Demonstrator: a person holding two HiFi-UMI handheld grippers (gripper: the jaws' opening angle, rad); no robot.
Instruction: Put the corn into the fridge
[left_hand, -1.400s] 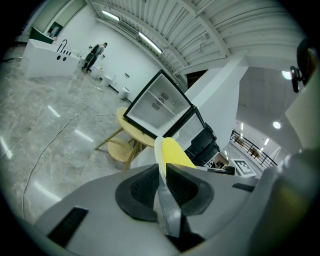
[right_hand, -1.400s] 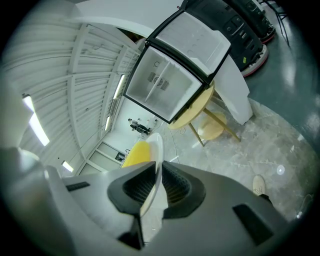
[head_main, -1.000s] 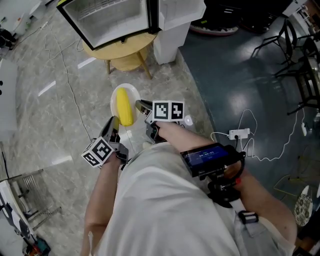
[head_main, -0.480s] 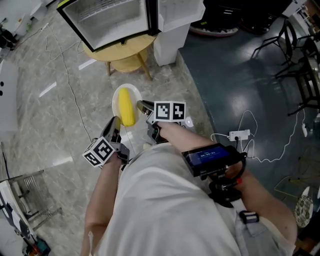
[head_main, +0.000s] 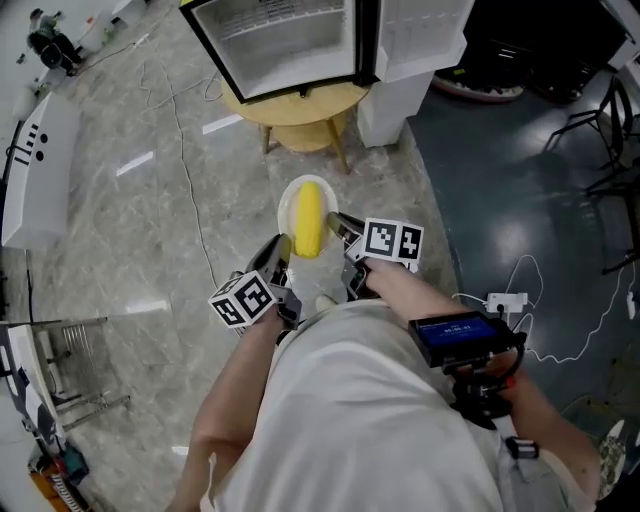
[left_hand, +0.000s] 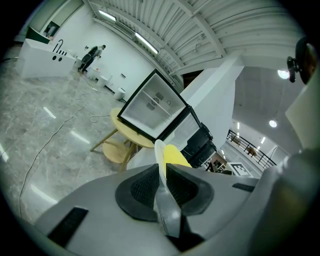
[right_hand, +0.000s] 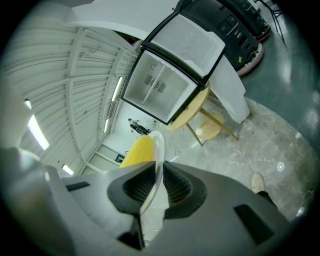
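A yellow corn cob (head_main: 308, 218) lies on a white plate (head_main: 287, 203) that both grippers carry above the floor. My left gripper (head_main: 279, 250) is shut on the plate's left rim, and my right gripper (head_main: 340, 225) is shut on its right rim. In the left gripper view the plate edge (left_hand: 160, 155) runs between the pads with the corn (left_hand: 174, 156) behind it. In the right gripper view the plate rim (right_hand: 158, 155) sits in the jaws and the corn (right_hand: 137, 150) shows left of it. The small fridge (head_main: 290, 40) stands ahead with its door open.
The fridge sits on a round wooden table (head_main: 300, 105) with a low shelf. A white box (head_main: 395, 95) stands right of the table. Cables (head_main: 190, 150) trail over the marble floor; a power strip (head_main: 503, 300) lies at right. A metal rack (head_main: 60, 370) stands at left.
The view has shifted, so fridge, table and plate now sit further right in the frame. Both grippers still grip the plate with the corn on it.
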